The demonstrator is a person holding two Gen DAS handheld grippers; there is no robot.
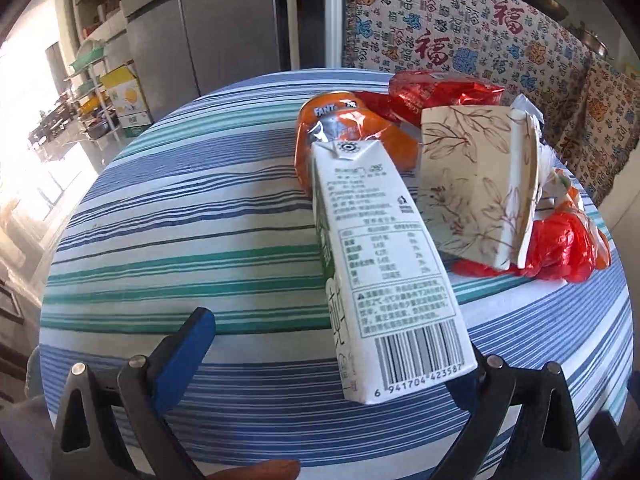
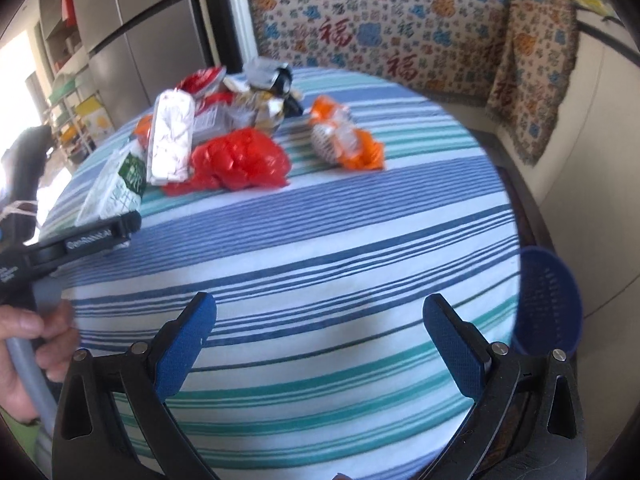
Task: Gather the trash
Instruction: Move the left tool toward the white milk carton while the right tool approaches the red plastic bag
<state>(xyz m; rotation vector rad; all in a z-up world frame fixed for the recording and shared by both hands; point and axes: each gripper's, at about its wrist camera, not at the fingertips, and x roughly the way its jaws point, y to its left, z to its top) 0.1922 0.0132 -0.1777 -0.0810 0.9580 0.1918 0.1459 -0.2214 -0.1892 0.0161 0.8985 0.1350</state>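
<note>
i'm at the pick-up step. my left gripper [image 1: 328, 344] has its jaws spread wide w/ the white paper drink carton [image 1: 384, 264] lying btwn them on the striped tablecloth [image 1: 180, 240], not pinched yet. right gripper [image 2: 320, 340] is spread, holding nothing. next i squeeze, lift, then carry it to the blue mesh bin [image 2: 548, 300].

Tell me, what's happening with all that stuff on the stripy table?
A person is tidying up rubbish with a grabbing tool in each hand. The left tool is open around a white drink carton, which leans against the pile: an orange can, a red plastic bag and wrappers. The right tool hangs open over bare tablecloth, holding nothing. A blue bin waits at the table's edge.
</note>
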